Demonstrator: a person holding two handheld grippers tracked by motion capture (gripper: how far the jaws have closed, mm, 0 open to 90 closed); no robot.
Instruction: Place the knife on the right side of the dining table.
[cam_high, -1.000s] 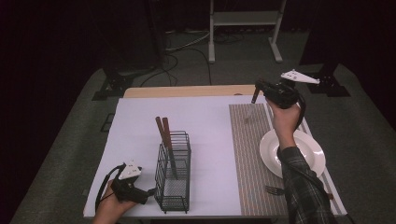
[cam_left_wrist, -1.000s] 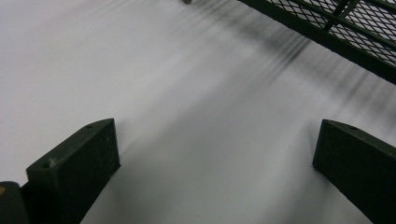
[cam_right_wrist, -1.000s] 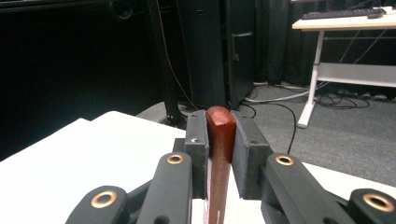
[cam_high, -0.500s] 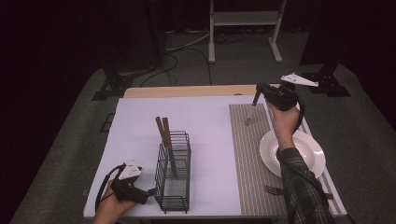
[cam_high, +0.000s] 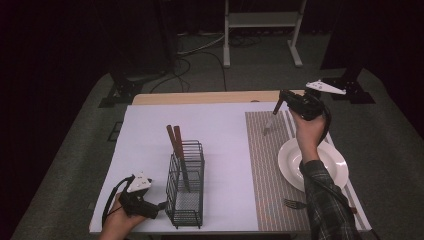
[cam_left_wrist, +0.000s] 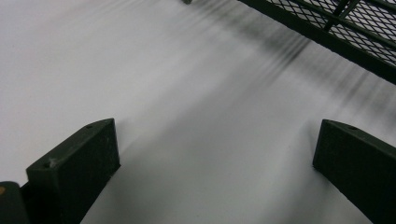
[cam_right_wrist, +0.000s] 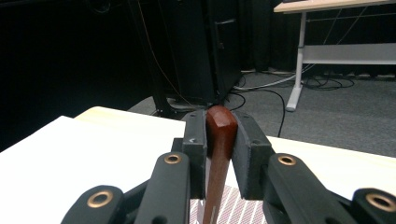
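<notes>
Wooden-handled knife (cam_high: 272, 115) — barely shifted — stays clamped in right gripper (cam_high: 283, 98).

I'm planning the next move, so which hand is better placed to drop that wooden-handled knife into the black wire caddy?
Right. Its tool is shut on the wooden-handled knife, raised above the striped placemat. The left tool rests open beside the black wire caddy, holding nothing.

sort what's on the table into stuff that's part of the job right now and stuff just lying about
In the job:
- right gripper, shut on the wooden-handled knife above the striped placemat
- white plate
- fork

Lying about:
- wire basket with two wooden-handled utensils
- left gripper, jaws open, resting beside the basket
</notes>
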